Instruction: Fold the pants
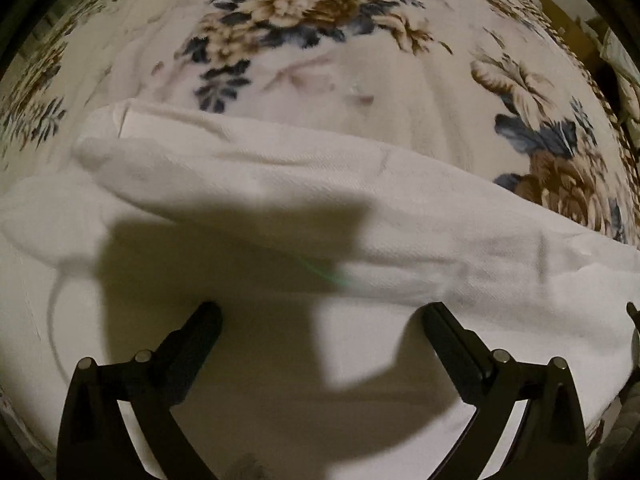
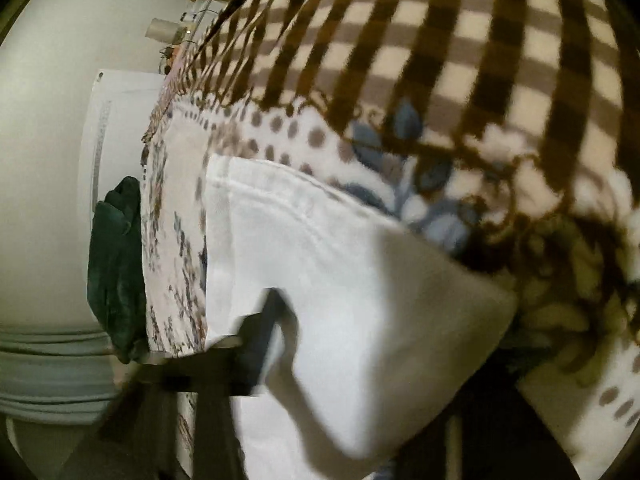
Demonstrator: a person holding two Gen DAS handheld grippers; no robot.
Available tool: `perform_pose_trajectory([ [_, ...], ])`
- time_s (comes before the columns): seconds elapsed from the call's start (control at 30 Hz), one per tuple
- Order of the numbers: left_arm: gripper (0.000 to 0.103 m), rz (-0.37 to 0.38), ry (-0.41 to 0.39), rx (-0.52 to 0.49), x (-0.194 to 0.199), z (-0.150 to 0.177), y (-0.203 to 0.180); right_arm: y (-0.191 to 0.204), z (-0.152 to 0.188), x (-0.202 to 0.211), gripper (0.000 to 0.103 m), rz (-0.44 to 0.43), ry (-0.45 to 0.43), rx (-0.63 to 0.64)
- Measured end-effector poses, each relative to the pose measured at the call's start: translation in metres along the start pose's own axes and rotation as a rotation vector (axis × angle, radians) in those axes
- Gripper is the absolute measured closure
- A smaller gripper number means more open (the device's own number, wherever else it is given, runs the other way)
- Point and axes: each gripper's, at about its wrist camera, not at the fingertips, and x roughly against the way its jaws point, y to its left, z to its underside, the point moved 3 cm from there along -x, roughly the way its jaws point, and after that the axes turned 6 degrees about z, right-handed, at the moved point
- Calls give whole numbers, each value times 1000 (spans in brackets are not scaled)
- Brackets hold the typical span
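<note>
Black left gripper (image 1: 320, 320): fingers spread wide, holding nothing, over the cloth.
Right gripper (image 2: 360, 360): blurred, grip cannot be told.
White woven pants (image 1: 304, 200): folded, lying across bed.
Floral fleece blanket (image 1: 304, 12): beneath, beyond.
</note>
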Motion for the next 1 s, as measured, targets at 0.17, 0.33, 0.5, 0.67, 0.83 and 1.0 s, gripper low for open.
perform_pose_trajectory([
  [0.17,0,1,32,-12,11,-4,0,22,4,7,87,27,-52,33],
  [0.33,0,-60,10,-15,40,-8,15,71,21,41,88,45,-146,137],
  [0.5,0,-102,-49,4,78,-9,36,145,60,64,88,59,-196,336],
  [0.67,0,-106,-104,37,111,-12,60,203,117,66,88,68,-194,495],
  [0.83,0,-97,-136,80,136,-9,92,248,181,41,88,86,-157,660],
  [1.0,0,-73,-147,162,158,3,135,279,265,-7,88,84,-41,818],
])
